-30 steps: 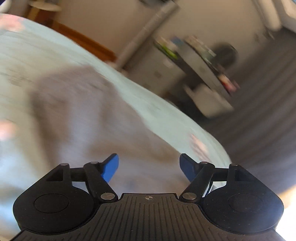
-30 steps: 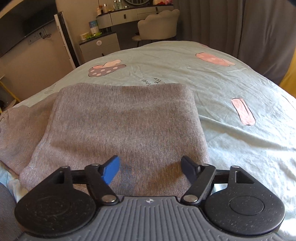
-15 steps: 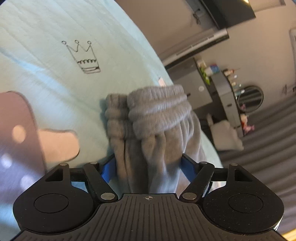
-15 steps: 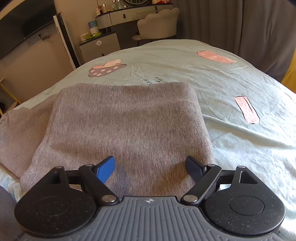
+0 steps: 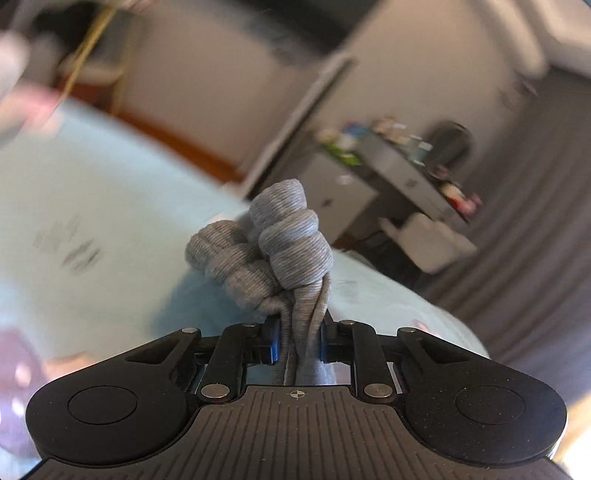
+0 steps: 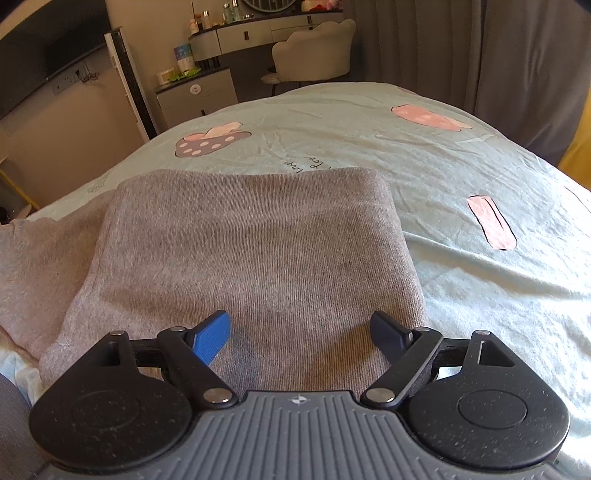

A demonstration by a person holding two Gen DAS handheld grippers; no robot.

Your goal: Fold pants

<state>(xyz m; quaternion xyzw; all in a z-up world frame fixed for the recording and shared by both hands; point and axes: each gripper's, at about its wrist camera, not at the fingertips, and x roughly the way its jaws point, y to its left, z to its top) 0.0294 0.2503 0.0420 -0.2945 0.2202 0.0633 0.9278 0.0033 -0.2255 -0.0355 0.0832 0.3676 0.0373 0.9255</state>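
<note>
The grey knit pants [image 6: 251, 258] lie folded on a light blue bedsheet [image 6: 461, 177], with a lower layer sticking out to the left. My right gripper [image 6: 301, 330] is open, its fingers spread just above the near edge of the folded part. My left gripper [image 5: 298, 341] is shut on the pants' bunched ribbed waistband [image 5: 273, 251], which stands up above the jaws, lifted off the bed. The left wrist view is blurred by motion.
The bedsheet [image 5: 92, 229] has printed cartoon patches [image 6: 210, 142]. Beyond the bed stand a grey dresser [image 6: 199, 96], a vanity desk with bottles [image 6: 258, 33] and a cream chair [image 6: 314, 55]. Grey curtains [image 6: 480, 48] hang at the right.
My left gripper has closed on the waistband and lifted it, swinging toward the dresser. My right gripper has opened a little wider and stayed over the folded pants.
</note>
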